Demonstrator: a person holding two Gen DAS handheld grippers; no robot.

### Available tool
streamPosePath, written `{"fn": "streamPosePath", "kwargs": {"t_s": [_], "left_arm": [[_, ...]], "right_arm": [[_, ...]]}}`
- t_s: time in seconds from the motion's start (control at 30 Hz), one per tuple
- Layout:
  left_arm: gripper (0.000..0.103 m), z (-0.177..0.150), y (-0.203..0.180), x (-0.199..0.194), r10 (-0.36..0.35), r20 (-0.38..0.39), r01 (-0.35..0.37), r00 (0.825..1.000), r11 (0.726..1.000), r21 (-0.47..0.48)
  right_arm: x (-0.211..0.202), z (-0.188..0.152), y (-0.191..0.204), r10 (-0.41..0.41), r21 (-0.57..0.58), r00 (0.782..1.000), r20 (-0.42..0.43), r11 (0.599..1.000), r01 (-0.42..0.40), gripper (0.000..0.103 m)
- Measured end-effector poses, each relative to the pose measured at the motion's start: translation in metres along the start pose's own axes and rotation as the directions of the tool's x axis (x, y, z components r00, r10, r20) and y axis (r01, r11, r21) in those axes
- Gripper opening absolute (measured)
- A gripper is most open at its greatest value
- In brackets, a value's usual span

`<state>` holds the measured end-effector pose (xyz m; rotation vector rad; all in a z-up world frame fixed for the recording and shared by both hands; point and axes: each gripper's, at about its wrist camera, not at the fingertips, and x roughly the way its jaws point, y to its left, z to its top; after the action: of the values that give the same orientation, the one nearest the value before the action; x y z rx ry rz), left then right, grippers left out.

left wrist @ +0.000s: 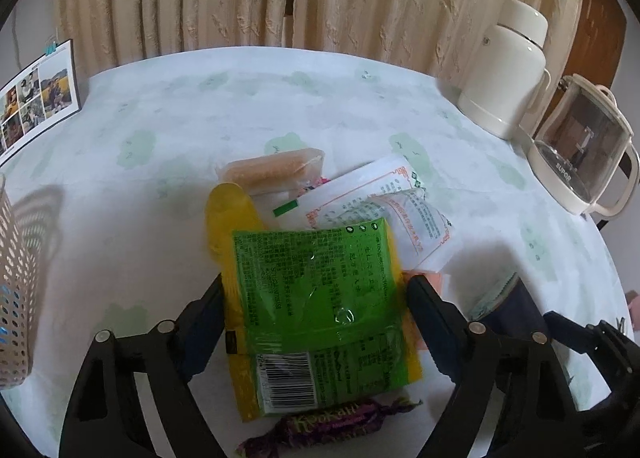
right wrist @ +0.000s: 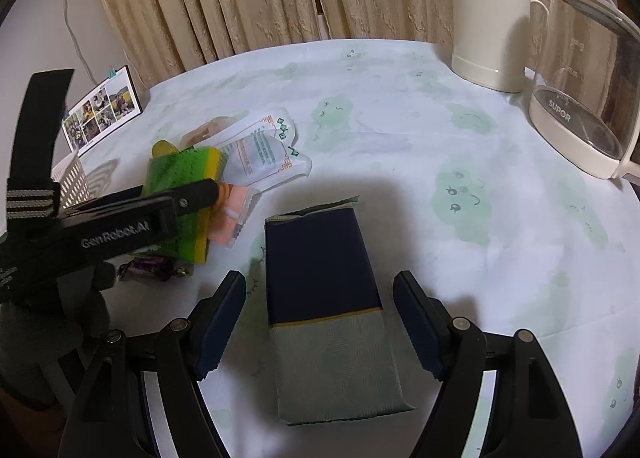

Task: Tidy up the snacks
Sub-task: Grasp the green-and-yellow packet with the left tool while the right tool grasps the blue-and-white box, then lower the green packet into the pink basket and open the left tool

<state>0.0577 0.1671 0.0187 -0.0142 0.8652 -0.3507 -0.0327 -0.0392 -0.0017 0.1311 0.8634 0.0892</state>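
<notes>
A green and yellow snack packet [left wrist: 316, 278] lies on top of a pile of snacks. My left gripper [left wrist: 316, 282] is open, one finger close beside each long edge of the packet. In the right wrist view the same left gripper's finger [right wrist: 200, 190] reaches over the green packet [right wrist: 180, 174]. A dark blue and grey-green packet [right wrist: 324, 298] lies flat on the tablecloth. My right gripper [right wrist: 320, 278] is open and straddles it, fingers clear of its sides. A purple wrapped candy [left wrist: 332, 424] rests at the near end of the green packet.
The pile also holds white printed sachets [left wrist: 380, 210], a biscuit pack [left wrist: 276, 170], a yellow tube [left wrist: 228, 210] and a pink packet [right wrist: 232, 218]. A perforated white basket [left wrist: 12, 278] stands left. A cream thermos [right wrist: 492, 18] and glass kettle [right wrist: 588, 98] stand far right; a photo calendar [left wrist: 36, 98] far left.
</notes>
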Motion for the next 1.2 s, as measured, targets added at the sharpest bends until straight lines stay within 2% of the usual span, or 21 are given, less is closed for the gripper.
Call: {"fn": "streamPosePath", "kwargs": {"t_s": [0.13, 0.33, 0.57, 0.7, 1.0, 1.2], "left_arm": [[0.073, -0.001, 0.009, -0.006, -0.011, 0.013, 0.012, 1.0, 0.999, -0.031], [0.073, -0.001, 0.027, -0.025, -0.016, 0.055, 0.02, 0.998, 0.996, -0.087], [0.073, 0.005, 0.043, -0.052, -0.018, 0.12, 0.033, 0.993, 0.992, -0.125], [0.073, 0.008, 0.05, -0.067, -0.013, 0.152, 0.034, 0.988, 0.99, -0.137], [0.073, 0.01, 0.071, -0.103, 0.051, 0.233, -0.016, 0.971, 0.988, -0.151], [0.073, 0.011, 0.097, -0.125, 0.122, 0.282, -0.071, 0.952, 0.98, -0.184]], "right_arm": [[0.002, 0.0, 0.004, -0.022, -0.019, 1.0, -0.007, 1.0, 0.022, 0.074], [0.003, 0.0, 0.005, -0.043, -0.034, 0.999, -0.011, 0.999, 0.042, 0.072], [0.003, 0.001, 0.005, -0.065, -0.035, 0.998, -0.004, 0.997, 0.065, 0.052], [0.003, 0.0, 0.003, -0.06, -0.024, 0.998, 0.0, 0.998, 0.06, 0.049], [-0.003, 0.002, -0.001, -0.022, 0.014, 1.0, 0.021, 1.0, 0.021, 0.048], [-0.012, 0.005, 0.002, 0.023, 0.039, 0.998, 0.054, 0.999, -0.025, 0.048]]}}
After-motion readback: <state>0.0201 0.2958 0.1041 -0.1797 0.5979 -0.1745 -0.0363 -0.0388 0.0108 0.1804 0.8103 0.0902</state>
